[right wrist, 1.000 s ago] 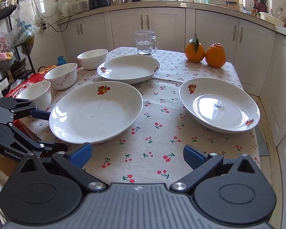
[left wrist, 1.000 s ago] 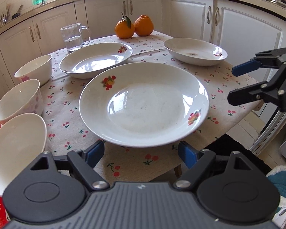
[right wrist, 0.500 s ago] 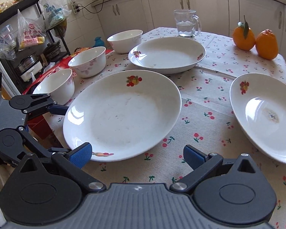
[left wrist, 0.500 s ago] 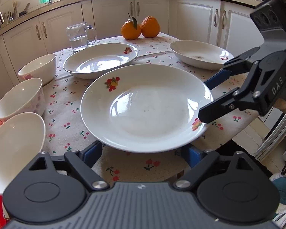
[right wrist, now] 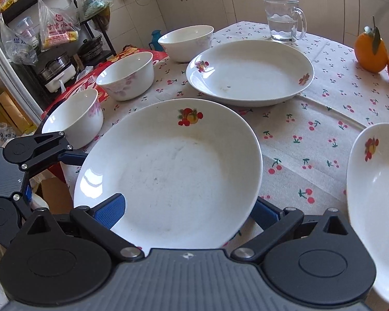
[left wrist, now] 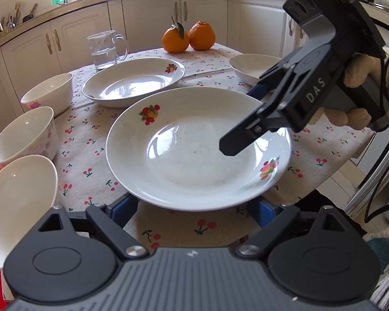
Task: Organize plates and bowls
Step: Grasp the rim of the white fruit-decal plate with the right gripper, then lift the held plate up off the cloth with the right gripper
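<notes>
Plate (right wrist: pixel 168 171) nearest the table edge sits between both tools: left gripper (left wrist: pixel 192 207) spread wide at its near rim, jaws just been opening, nothing pinched. Right gripper (right wrist: pixel 186 207) straddles the rim, one finger above, one probably below, not clamped. Seat deeper, then close. Second plate (right wrist: pixel 249 72) and bowls (right wrist: pixel 125 75) sit beyond.

Taking the near plate (left wrist: pixel 198 150) as landmark: the right gripper (left wrist: pixel 242 119) straddles its right rim, blocking that side. Three bowls (right wrist: pixel 127 75) line its left side, close together. Behind it another plate (left wrist: pixel 133 81) sits almost touching, with a glass mug (left wrist: pixel 105 49) and two oranges (left wrist: pixel 188 37) further back. Bare tablecloth (right wrist: pixel 298 140) lies open between it and the third plate (right wrist: pixel 376 176).
</notes>
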The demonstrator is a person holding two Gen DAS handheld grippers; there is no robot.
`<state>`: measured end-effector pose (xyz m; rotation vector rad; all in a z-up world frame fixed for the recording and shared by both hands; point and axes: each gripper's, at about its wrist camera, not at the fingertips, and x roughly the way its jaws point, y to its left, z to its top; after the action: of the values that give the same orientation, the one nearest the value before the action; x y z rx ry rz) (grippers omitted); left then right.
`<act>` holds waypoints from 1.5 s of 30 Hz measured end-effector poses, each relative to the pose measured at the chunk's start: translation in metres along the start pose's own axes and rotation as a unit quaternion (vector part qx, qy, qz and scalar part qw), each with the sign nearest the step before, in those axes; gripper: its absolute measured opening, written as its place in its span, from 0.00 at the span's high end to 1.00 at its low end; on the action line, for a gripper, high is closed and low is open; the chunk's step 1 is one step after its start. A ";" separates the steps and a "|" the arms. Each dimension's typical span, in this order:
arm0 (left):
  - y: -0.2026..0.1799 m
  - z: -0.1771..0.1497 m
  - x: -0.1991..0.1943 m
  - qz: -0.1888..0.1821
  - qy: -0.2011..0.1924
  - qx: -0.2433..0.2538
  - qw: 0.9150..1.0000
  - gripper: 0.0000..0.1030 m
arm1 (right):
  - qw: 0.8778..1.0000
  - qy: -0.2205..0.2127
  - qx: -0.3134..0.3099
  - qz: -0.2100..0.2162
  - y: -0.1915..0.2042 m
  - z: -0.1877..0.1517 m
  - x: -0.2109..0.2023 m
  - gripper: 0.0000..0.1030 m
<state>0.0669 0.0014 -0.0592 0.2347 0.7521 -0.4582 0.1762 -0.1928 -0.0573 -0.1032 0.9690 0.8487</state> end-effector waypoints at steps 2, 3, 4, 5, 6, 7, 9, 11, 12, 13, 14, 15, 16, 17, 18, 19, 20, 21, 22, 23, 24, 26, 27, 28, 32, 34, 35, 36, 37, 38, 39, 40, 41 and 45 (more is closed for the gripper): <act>0.000 0.000 0.000 0.000 0.000 0.001 1.000 0.10 | 1.000 0.002 -0.007 0.006 -0.002 0.006 0.004 0.00; -0.001 0.000 0.000 0.001 0.000 0.002 1.000 0.10 | 1.000 0.004 -0.009 0.009 -0.003 0.009 0.006 0.00; -0.001 0.000 0.000 0.000 0.000 0.003 1.000 0.10 | 1.000 0.006 -0.009 0.012 -0.005 0.012 0.008 0.00; -0.001 0.000 0.000 0.000 0.000 0.003 1.000 0.10 | 1.000 0.008 -0.009 0.016 -0.007 0.015 0.009 0.00; -0.001 0.000 0.000 0.000 0.000 0.004 1.000 0.10 | 1.000 0.010 -0.009 0.021 -0.010 0.017 0.010 0.00; -0.001 0.000 0.000 -0.001 0.000 0.004 1.000 0.10 | 1.000 0.012 -0.007 0.027 -0.012 0.020 0.012 0.00; -0.001 0.000 0.000 -0.002 0.000 0.004 1.000 0.10 | 0.999 0.016 -0.002 0.038 -0.017 0.026 0.014 0.00; 0.000 0.000 0.000 -0.002 0.000 0.004 1.000 0.10 | 0.999 0.022 -0.001 0.049 -0.022 0.031 0.016 0.00; 0.000 0.000 0.000 -0.002 0.000 0.004 1.000 0.10 | 0.998 0.025 -0.001 0.052 -0.023 0.034 0.018 0.00; -0.001 0.000 0.000 -0.002 -0.001 0.005 1.000 0.10 | 0.998 0.027 -0.001 0.056 -0.024 0.037 0.019 0.00; -0.001 0.000 0.000 -0.002 -0.001 0.005 1.000 0.10 | 0.998 0.030 -0.001 0.060 -0.025 0.039 0.021 0.00; -0.001 0.000 0.000 -0.002 0.000 0.004 1.000 0.10 | 0.998 0.032 -0.001 0.063 -0.027 0.041 0.022 0.00; -0.001 0.000 0.000 -0.002 0.000 0.004 1.000 0.11 | 0.997 0.034 0.000 0.065 -0.027 0.043 0.023 0.01; -0.001 0.001 0.000 -0.002 -0.001 0.005 1.000 0.11 | 0.997 0.037 -0.001 0.068 -0.028 0.045 0.023 0.02; -0.001 0.001 0.000 -0.002 -0.001 0.006 1.000 0.11 | 0.997 0.039 -0.003 0.070 -0.028 0.047 0.024 0.04; -0.001 0.001 0.000 -0.002 -0.001 0.006 1.000 0.11 | 0.997 0.041 -0.006 0.070 -0.029 0.048 0.025 0.05; -0.001 0.001 0.000 -0.002 -0.001 0.006 1.000 0.11 | 0.997 0.042 -0.007 0.071 -0.029 0.049 0.025 0.06; -0.001 0.001 0.000 -0.003 -0.001 0.006 1.000 0.11 | 0.996 0.043 -0.008 0.073 -0.030 0.050 0.026 0.06; -0.001 0.001 0.000 -0.003 -0.001 0.006 1.000 0.11 | 0.996 0.044 -0.008 0.075 -0.031 0.052 0.027 0.07; -0.001 0.000 0.000 -0.003 -0.001 0.007 1.000 0.11 | 0.996 0.045 -0.006 0.078 -0.032 0.053 0.028 0.07; -0.001 0.001 0.000 -0.003 -0.001 0.008 1.000 0.11 | 0.996 0.046 -0.004 0.080 -0.033 0.054 0.028 0.08; -0.001 0.001 0.000 -0.003 0.000 0.007 1.000 0.11 | 0.995 0.047 0.005 0.087 -0.035 0.055 0.028 0.08; -0.001 0.001 0.000 -0.004 0.000 0.007 1.000 0.11 | 0.995 0.048 0.008 0.089 -0.036 0.056 0.028 0.08; -0.001 0.001 0.000 -0.004 0.000 0.007 1.000 0.11 | 0.995 0.049 0.011 0.090 -0.037 0.056 0.028 0.08; 0.000 0.002 0.000 -0.006 0.000 0.007 1.000 0.12 | 0.995 0.050 0.014 0.088 -0.037 0.055 0.026 0.08; 0.000 0.002 0.000 -0.009 0.000 0.006 1.000 0.13 | 0.995 0.050 0.014 0.086 -0.036 0.054 0.026 0.08; 0.001 0.002 0.000 -0.011 0.000 0.007 1.000 0.13 | 0.995 0.050 0.015 0.085 -0.036 0.054 0.025 0.08; 0.001 0.002 0.000 -0.012 0.000 0.009 1.000 0.13 | 0.995 0.049 0.015 0.085 -0.036 0.053 0.024 0.08; 0.001 0.002 0.001 -0.013 0.000 0.011 1.000 0.13 | 0.995 0.049 0.017 0.082 -0.035 0.053 0.024 0.08; 0.001 0.002 0.001 -0.014 0.001 0.014 1.000 0.13 | 0.995 0.048 0.018 0.080 -0.034 0.052 0.024 0.08; 0.001 0.003 0.001 -0.014 0.002 0.017 1.000 0.13 | 0.996 0.048 0.020 0.078 -0.034 0.051 0.023 0.08; 0.000 0.003 0.001 -0.015 0.002 0.019 1.000 0.13 | 0.996 0.047 0.022 0.076 -0.034 0.050 0.021 0.08; 0.000 0.003 0.001 -0.016 0.003 0.022 1.000 0.14 | 0.996 0.047 0.023 0.074 -0.034 0.049 0.020 0.08; -0.002 0.003 0.000 -0.021 0.004 0.029 0.999 0.14 | 0.996 0.045 0.029 0.071 -0.035 0.044 0.015 0.08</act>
<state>0.0684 -0.0012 -0.0571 0.2750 0.7528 -0.5194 0.2344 -0.1886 -0.0526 -0.0221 1.0948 0.9526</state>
